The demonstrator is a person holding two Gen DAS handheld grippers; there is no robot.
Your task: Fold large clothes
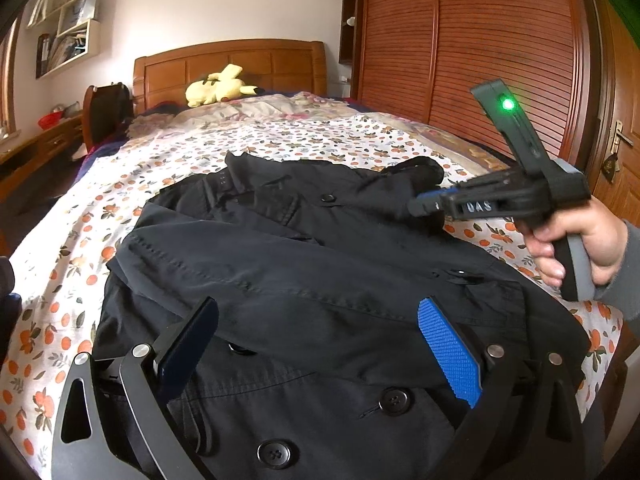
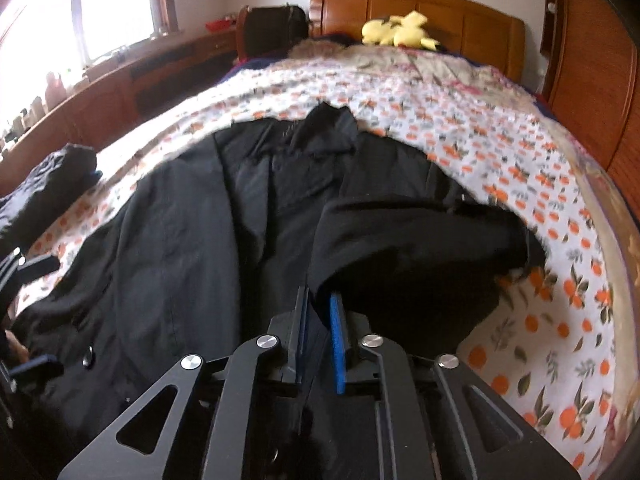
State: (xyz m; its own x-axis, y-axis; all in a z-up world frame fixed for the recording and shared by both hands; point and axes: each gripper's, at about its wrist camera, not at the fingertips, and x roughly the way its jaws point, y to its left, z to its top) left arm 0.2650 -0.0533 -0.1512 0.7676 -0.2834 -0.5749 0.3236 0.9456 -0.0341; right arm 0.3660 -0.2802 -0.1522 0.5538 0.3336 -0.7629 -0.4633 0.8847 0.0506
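A large black buttoned coat [image 1: 320, 248] [image 2: 180, 240] lies spread on the flowered bedspread [image 1: 280, 136]. One sleeve [image 2: 420, 240] is folded across its front. My left gripper [image 1: 318, 304] hovers open and wide over the coat's lower front, with nothing between its blue pads [image 1: 448, 352]. My right gripper [image 2: 318, 295] [image 1: 414, 204], held by a hand [image 1: 580, 240], points down at the sleeve's end. Its jaws stand a narrow gap apart. The sleeve's edge lies between the pads and does not look pinched.
A yellow plush toy [image 1: 220, 88] lies by the wooden headboard [image 1: 228, 64]. A slatted wooden wardrobe [image 1: 480, 60] runs along the bed's right side. Another dark garment [image 2: 48, 184] sits on the bed's left edge. A desk [image 2: 120, 80] stands under the window.
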